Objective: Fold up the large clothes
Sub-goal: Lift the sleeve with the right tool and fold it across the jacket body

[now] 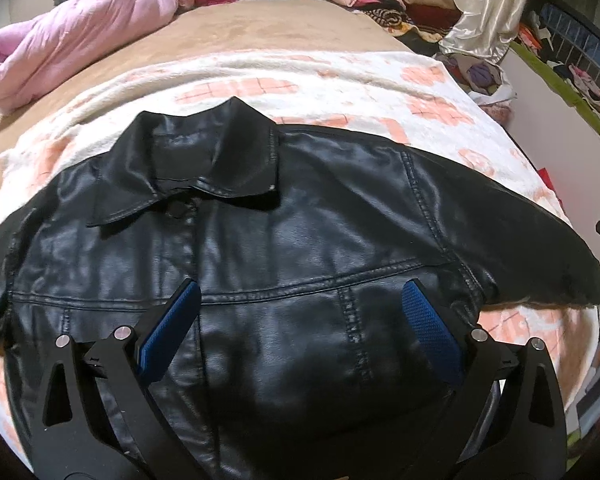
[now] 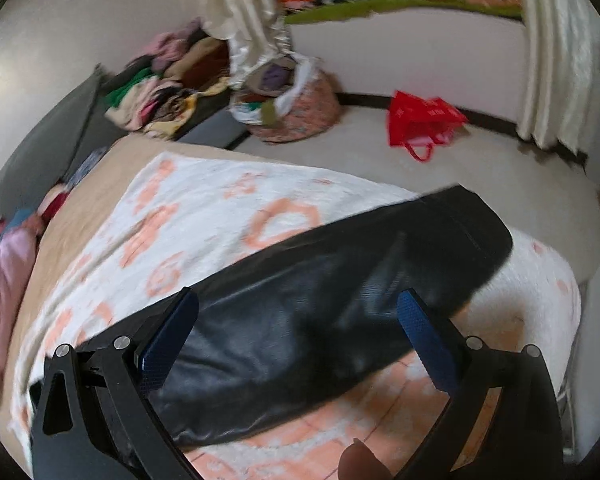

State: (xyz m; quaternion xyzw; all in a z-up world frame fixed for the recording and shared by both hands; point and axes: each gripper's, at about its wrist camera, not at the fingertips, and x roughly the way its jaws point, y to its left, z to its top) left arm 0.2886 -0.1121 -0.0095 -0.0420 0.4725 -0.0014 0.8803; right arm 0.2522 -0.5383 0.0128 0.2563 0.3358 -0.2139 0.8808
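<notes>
Your left gripper [image 1: 300, 320] hovers, jaws released, over the black jacket [image 1: 260, 240] spread on the bed [image 1: 340, 76]; your right gripper [image 2: 298, 336], jaws released, hovers over its blurred sleeve [image 2: 340, 280].

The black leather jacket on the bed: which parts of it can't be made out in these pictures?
- Hem and lower front of the black leather jacket: left wrist view, covered by the left gripper and cut by the bottom edge.
- Its left-hand sleeve: same view, runs off the frame edge.
- Sleeve cuff details: right wrist view, motion blur.
- Jacket body: right wrist view, behind the right gripper with open fingers.
</notes>
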